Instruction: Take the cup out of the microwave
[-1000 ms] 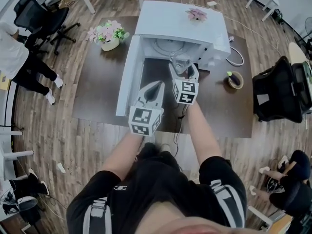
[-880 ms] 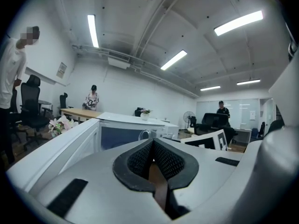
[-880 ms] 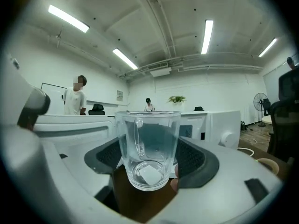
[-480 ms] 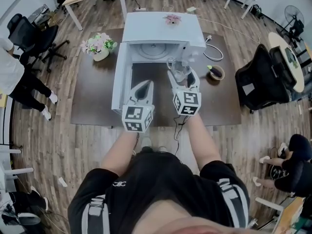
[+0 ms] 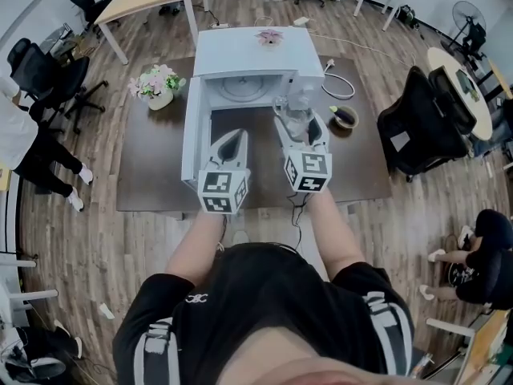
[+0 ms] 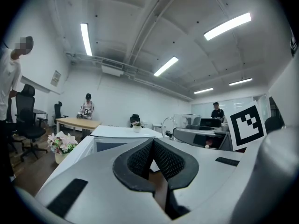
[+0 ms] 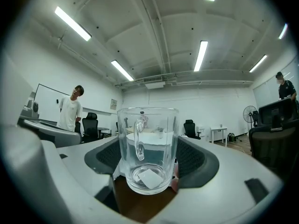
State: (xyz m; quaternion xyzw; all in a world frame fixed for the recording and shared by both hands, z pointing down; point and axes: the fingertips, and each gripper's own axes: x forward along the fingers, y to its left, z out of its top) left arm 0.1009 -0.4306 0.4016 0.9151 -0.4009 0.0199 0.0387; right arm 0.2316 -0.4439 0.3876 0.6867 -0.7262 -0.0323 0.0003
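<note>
On the dark table (image 5: 152, 167) stands a white microwave (image 5: 256, 50), its door (image 5: 192, 131) swung wide to the left, right beside the left gripper (image 5: 227, 147), whose jaws are pressed together on nothing. Each gripper's cube carries black-and-white square markers. The right gripper (image 5: 298, 123) is clamped on the clear glass cup (image 7: 147, 148), held above the table just before the open cavity, handle toward that gripper's camera, a small white patch showing through its base. Flowers (image 5: 158, 83) stand left of the microwave, a white cable (image 5: 345, 91) and a dark roll (image 5: 345, 117) right of it, a small pink flower (image 5: 269, 36) on top
</note>
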